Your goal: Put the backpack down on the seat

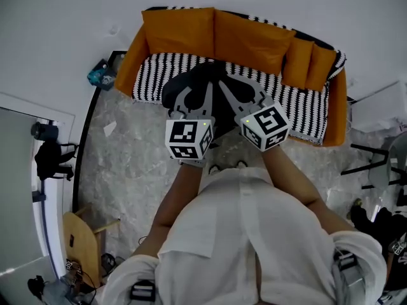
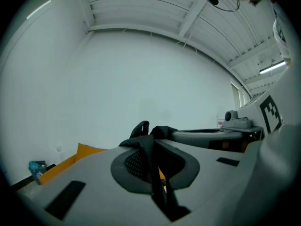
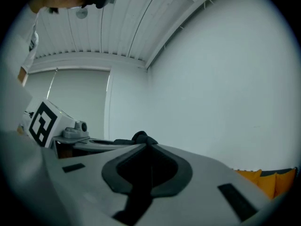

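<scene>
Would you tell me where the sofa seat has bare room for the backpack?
Striped seat lies bare left of the backpack, up to the orange arm, and right of it toward the small cushions. The back cushions crowd the rear.

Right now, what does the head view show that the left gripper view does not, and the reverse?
Only the head view shows the striped seat, the stone floor and the person's white shirt. Only the left gripper view shows the ceiling beams, a tube light and that the left tool is shut on a black mesh strap. Both show the black backpack, the orange sofa cushions and the right tool.
</scene>
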